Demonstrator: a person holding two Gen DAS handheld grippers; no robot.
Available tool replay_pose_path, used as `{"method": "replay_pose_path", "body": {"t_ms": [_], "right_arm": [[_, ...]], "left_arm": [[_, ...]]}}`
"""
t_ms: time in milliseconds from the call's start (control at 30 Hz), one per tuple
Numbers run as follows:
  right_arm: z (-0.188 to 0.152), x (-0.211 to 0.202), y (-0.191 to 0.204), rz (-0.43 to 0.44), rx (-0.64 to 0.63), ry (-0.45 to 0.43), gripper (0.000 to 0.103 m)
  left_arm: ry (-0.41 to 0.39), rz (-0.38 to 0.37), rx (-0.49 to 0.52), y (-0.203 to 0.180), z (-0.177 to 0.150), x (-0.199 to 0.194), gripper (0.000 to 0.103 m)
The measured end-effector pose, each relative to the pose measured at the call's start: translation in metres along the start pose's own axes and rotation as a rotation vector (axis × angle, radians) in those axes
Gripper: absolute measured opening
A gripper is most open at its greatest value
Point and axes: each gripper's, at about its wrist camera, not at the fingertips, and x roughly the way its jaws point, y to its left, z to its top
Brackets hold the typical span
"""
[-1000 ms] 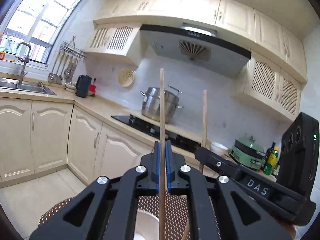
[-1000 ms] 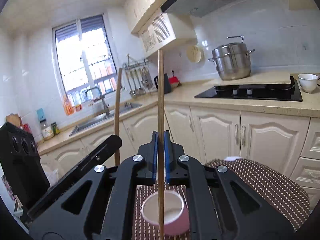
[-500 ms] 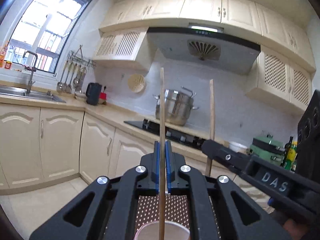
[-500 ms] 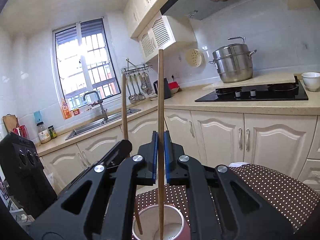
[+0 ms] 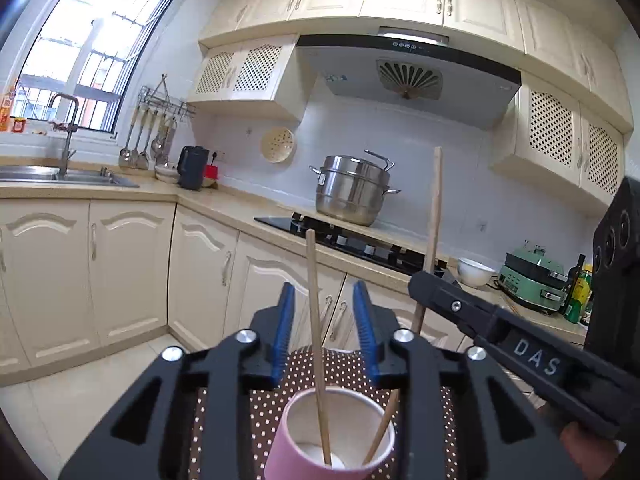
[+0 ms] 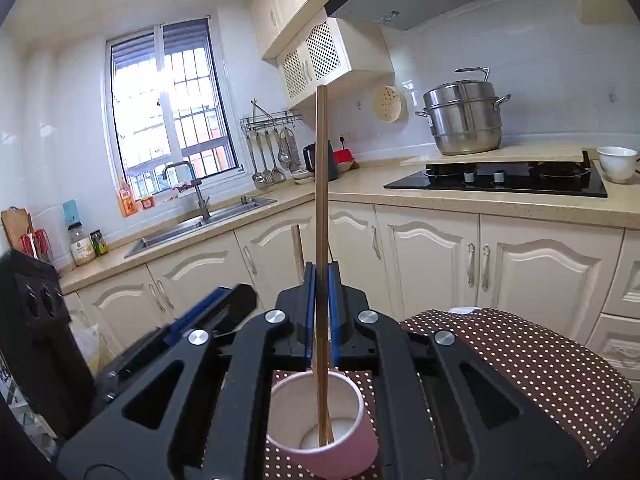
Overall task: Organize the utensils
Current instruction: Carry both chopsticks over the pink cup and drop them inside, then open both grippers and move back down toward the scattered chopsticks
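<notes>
the left claw [image 5: 325, 308] is opening, its ribbed blue pads clear of the thin round wooden chopstick [image 5: 316, 320] leaning in the pink paper cup [image 5: 320, 452] on brown dotted cloth [image 5: 344, 372]; the right claw [image 6: 321, 280] is clamped on another wooden chopstick [image 6: 321, 168], tip in the cup.

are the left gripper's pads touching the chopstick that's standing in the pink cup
Apart. The left wrist view shows the left gripper opening, clear gaps either side of the chopstick resting in the pink cup.
</notes>
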Motion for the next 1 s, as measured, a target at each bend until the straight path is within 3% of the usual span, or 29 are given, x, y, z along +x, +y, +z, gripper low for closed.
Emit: {"method": "replay_pose_path", "body": {"t_ms": [167,467,533,567,600,1000], "right_arm": [[-0.008,-0.006,0.002,-0.020,-0.011,0.023,0.007],[-0.019,-0.012,0.009,-0.049,-0.011,0.068,0.008],[-0.020,-0.016,0.012,-0.057,-0.012,0.069,0.027],[-0.021,-0.020,0.013,-0.057,-0.008,0.062,0.060],[-0.022,-0.023,0.014,-0.053,-0.008,0.053,0.064],[-0.020,-0.073,0.028,-0.062,-0.001,0.039,0.066]], "left_arm": [[0.034,0.065,0.010,0.003,0.005,-0.020,0.056],[0.094,0.172,0.084,0.002,0.011,-0.055,0.064],[0.096,0.180,0.089,0.002,0.012,-0.062,0.065],[0.099,0.188,0.091,0.003,0.013,-0.066,0.066],[0.106,0.194,0.094,0.003,0.013,-0.070,0.066],[0.100,0.198,0.091,-0.005,0.022,-0.116,0.071]]}}
